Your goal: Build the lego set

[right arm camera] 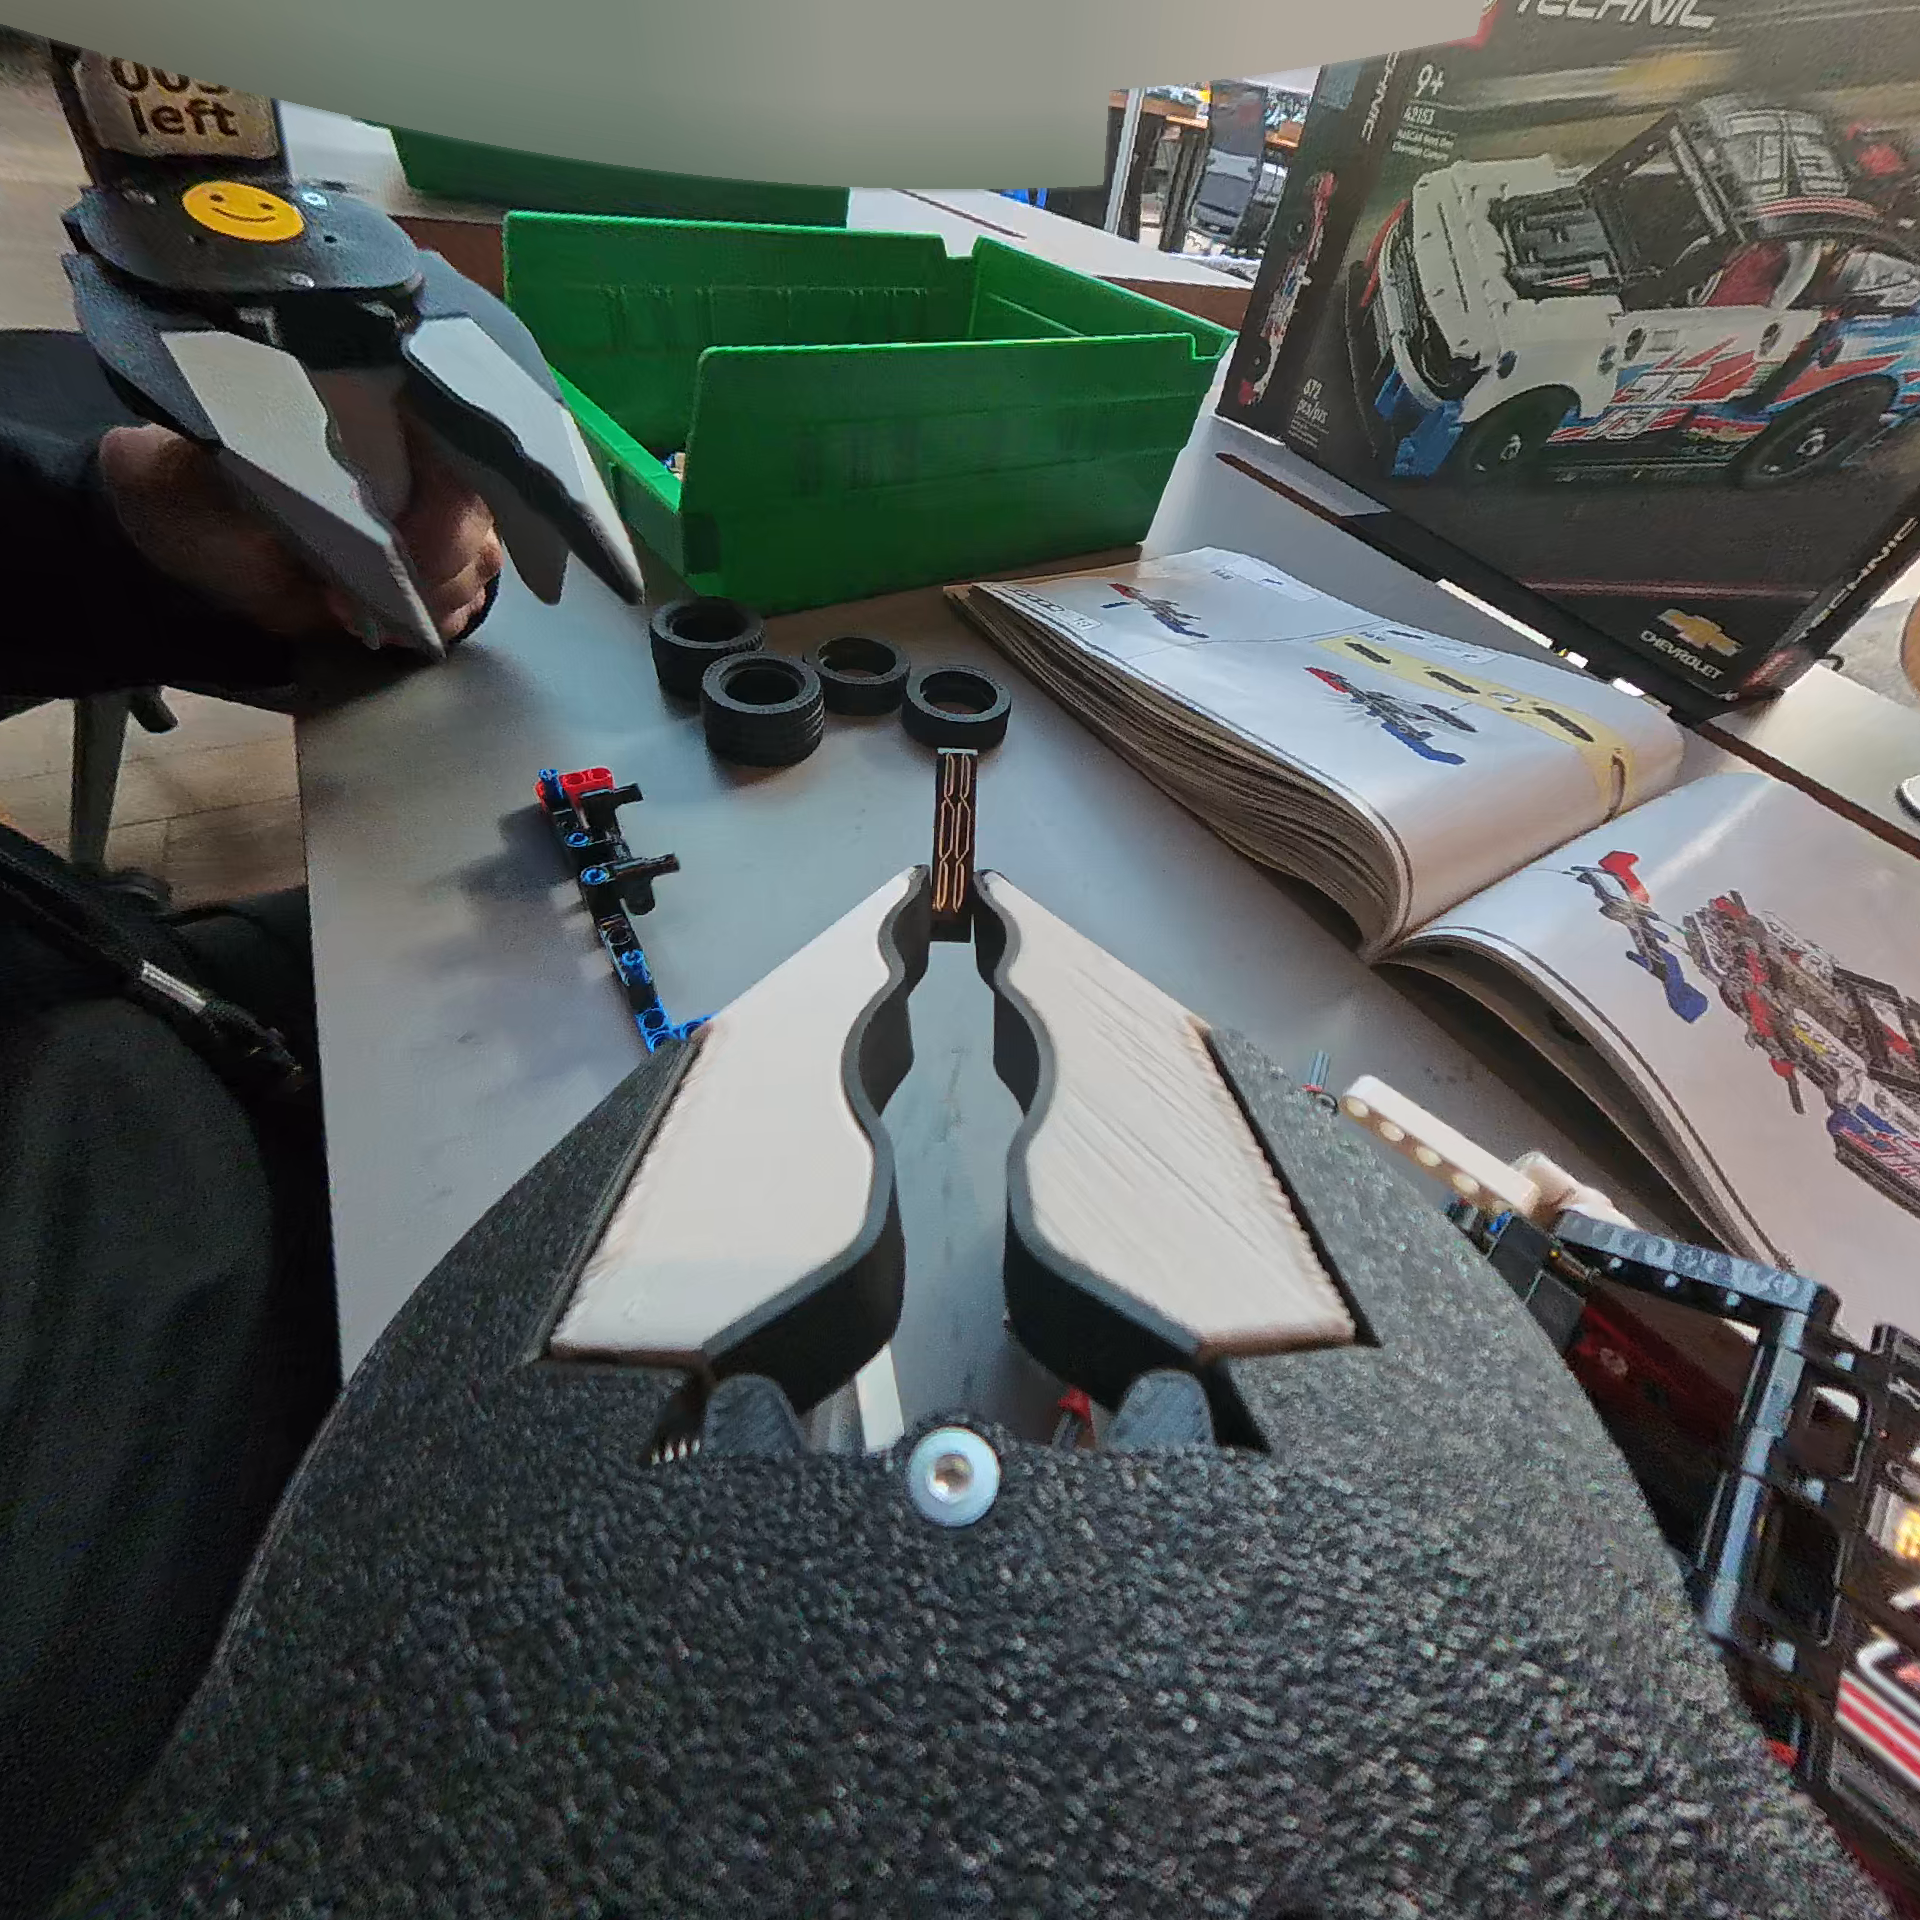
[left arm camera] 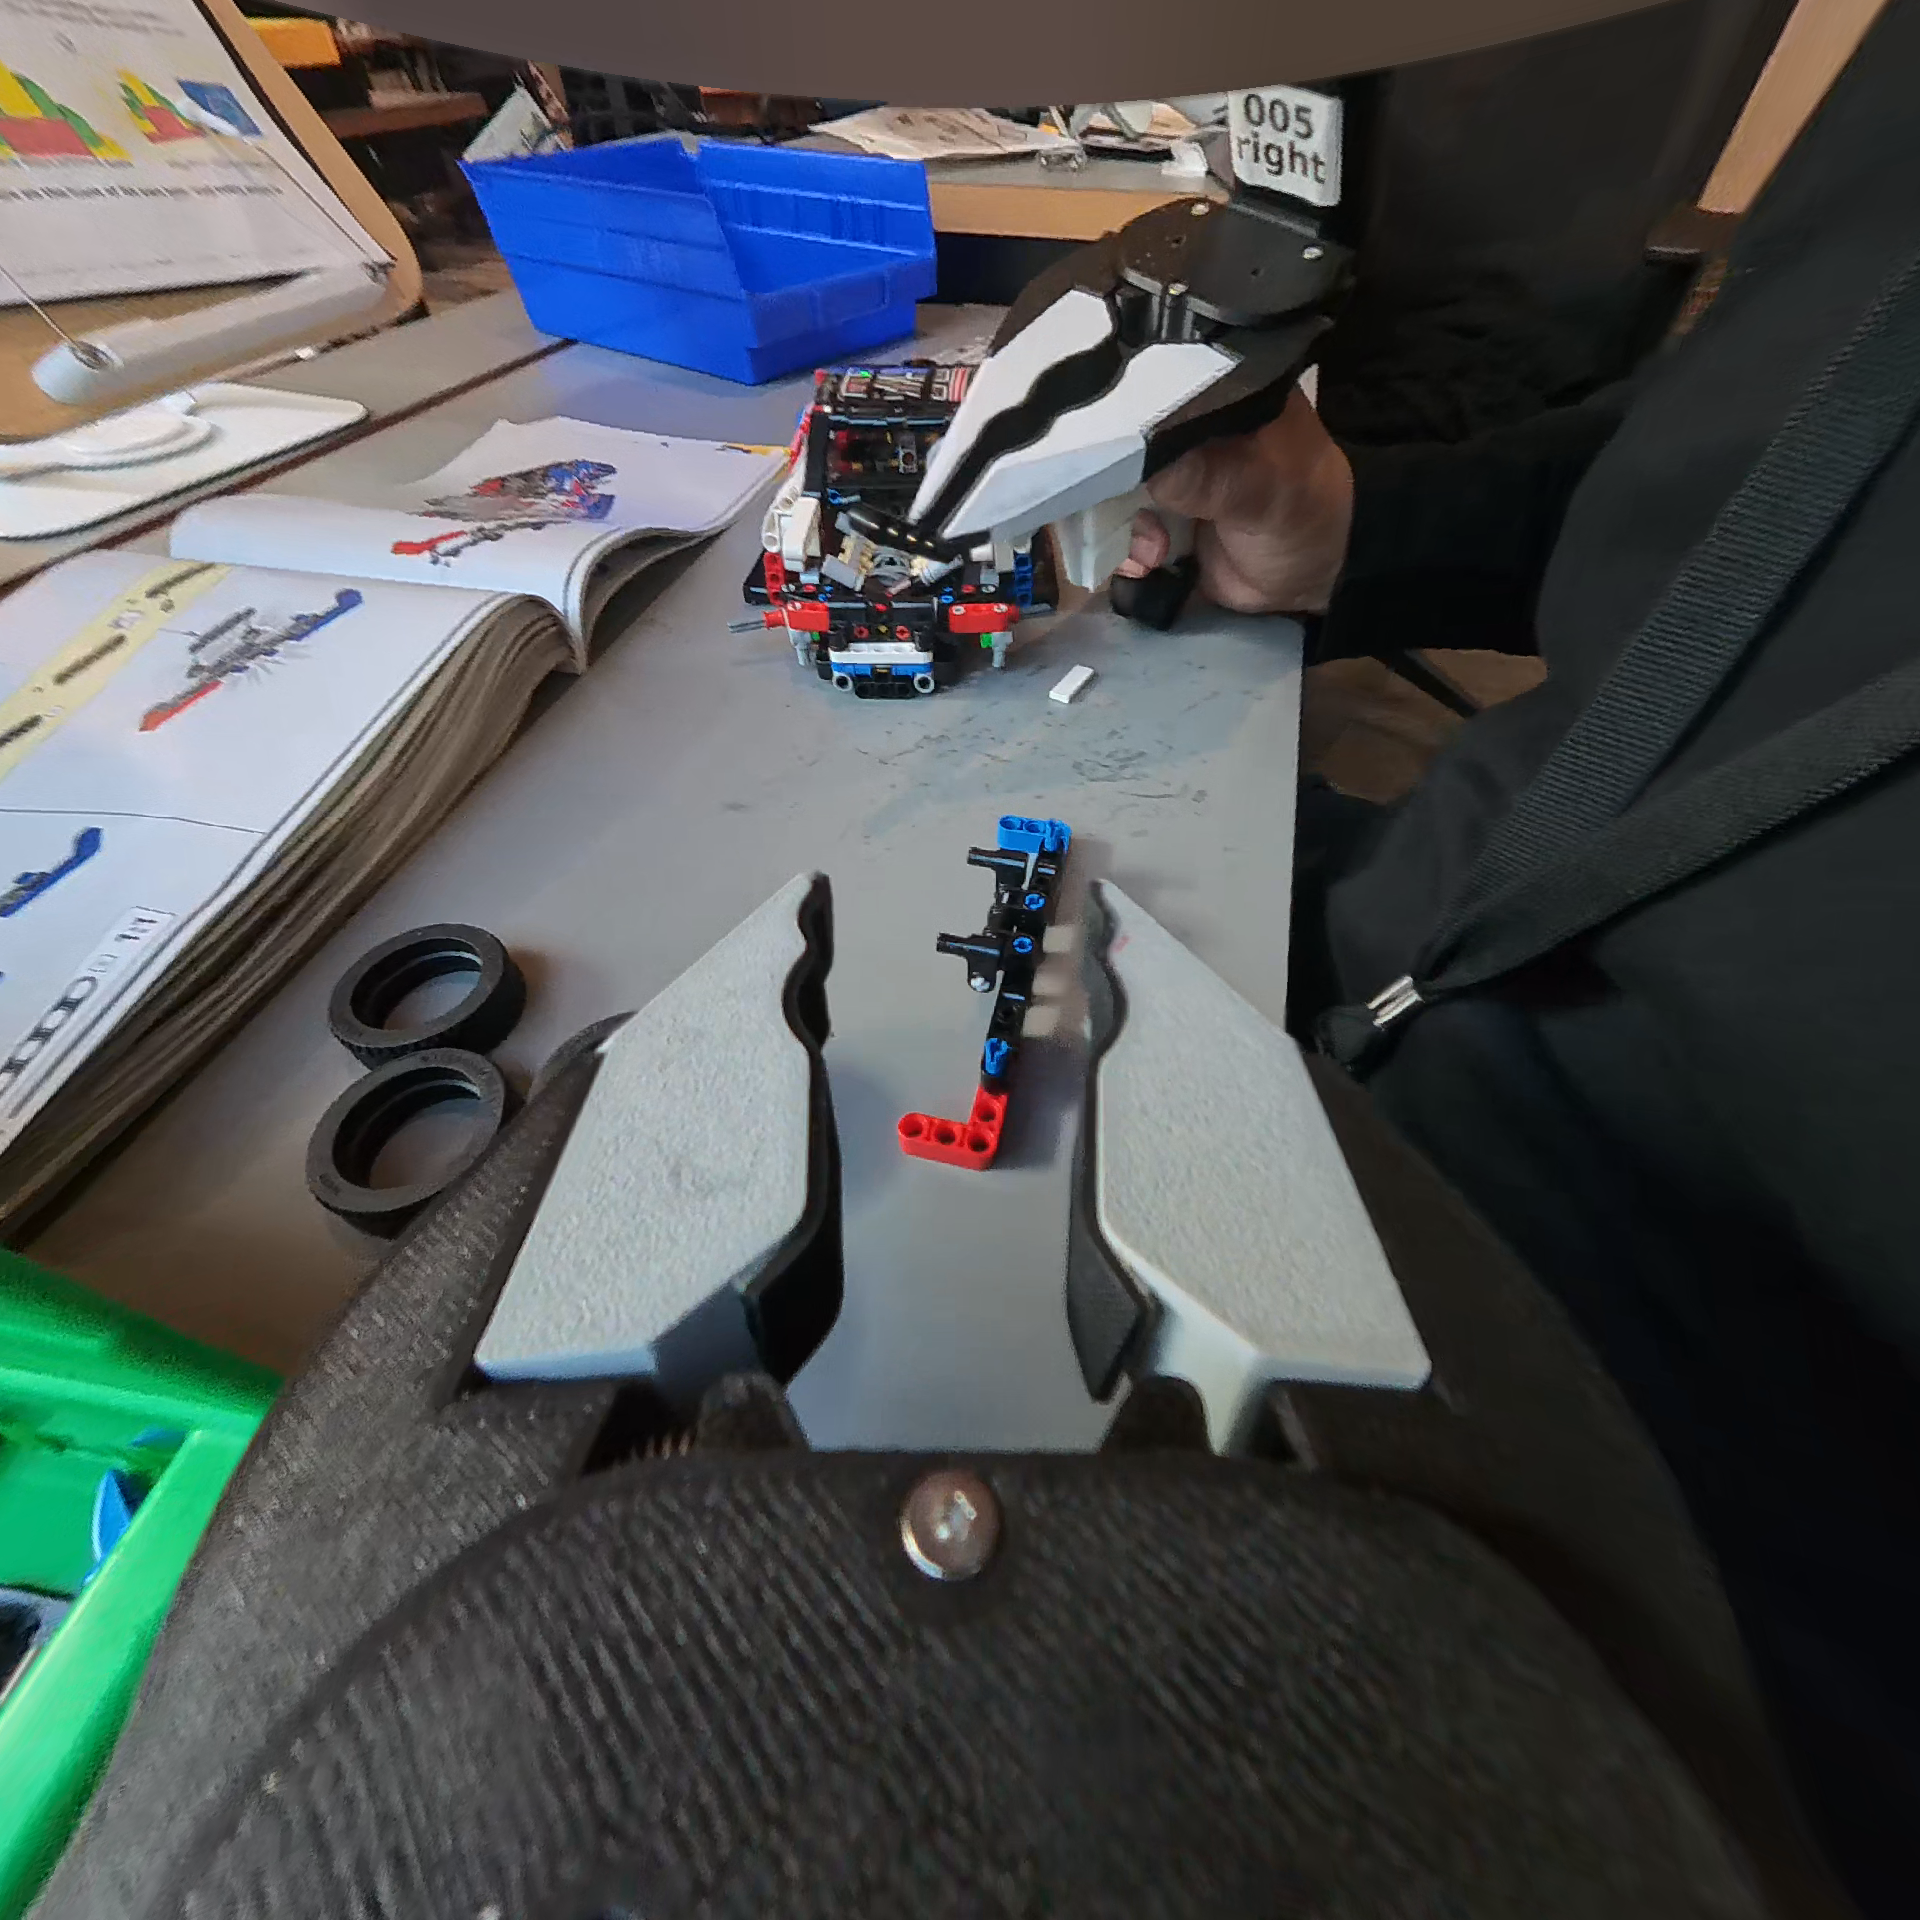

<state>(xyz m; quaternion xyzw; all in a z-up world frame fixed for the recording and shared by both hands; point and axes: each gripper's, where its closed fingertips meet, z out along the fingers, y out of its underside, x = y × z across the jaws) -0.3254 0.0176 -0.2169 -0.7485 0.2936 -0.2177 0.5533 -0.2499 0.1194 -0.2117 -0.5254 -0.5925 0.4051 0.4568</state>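
Green bin (right arm camera: 935,416) w/ contents unclear; blue bin (left arm camera: 727,260) likewise.

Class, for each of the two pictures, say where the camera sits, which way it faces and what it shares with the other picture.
Left wrist view: on the left gripper, looking along its open fingers at the beam assembly on the table; beyond, the right gripper at the car model, a hand.
Right wrist view: on the right gripper, pinching a black strip, facing the tyres and green bin; the left gripper opposite.
Shared: beam assembly, tyres, manual.
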